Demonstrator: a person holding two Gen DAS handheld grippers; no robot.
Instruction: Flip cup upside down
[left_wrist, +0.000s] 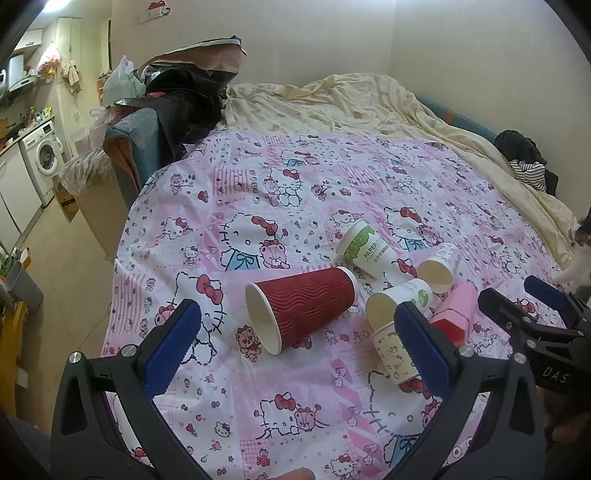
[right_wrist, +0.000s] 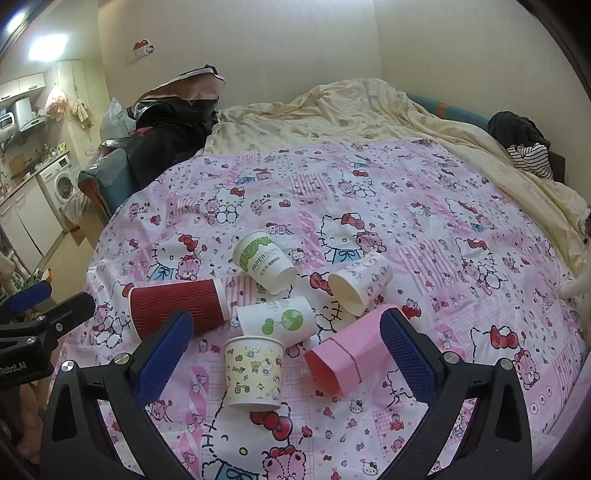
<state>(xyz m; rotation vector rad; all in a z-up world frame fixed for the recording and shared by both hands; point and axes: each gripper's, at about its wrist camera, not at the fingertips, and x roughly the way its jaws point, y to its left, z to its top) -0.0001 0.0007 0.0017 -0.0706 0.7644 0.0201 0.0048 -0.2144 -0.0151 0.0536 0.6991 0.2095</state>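
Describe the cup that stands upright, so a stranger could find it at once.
On the pink cartoon-cat sheet lies a cluster of paper cups. At its near edge stands the cream cup with small cartoon animals, mouth up. Every neighbour, including the red ribbed cup, lies on its side.

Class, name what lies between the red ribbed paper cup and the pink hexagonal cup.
A white paper cup printed with a green globe lies on its side between red cup and pink cup, clearest in the right wrist view.
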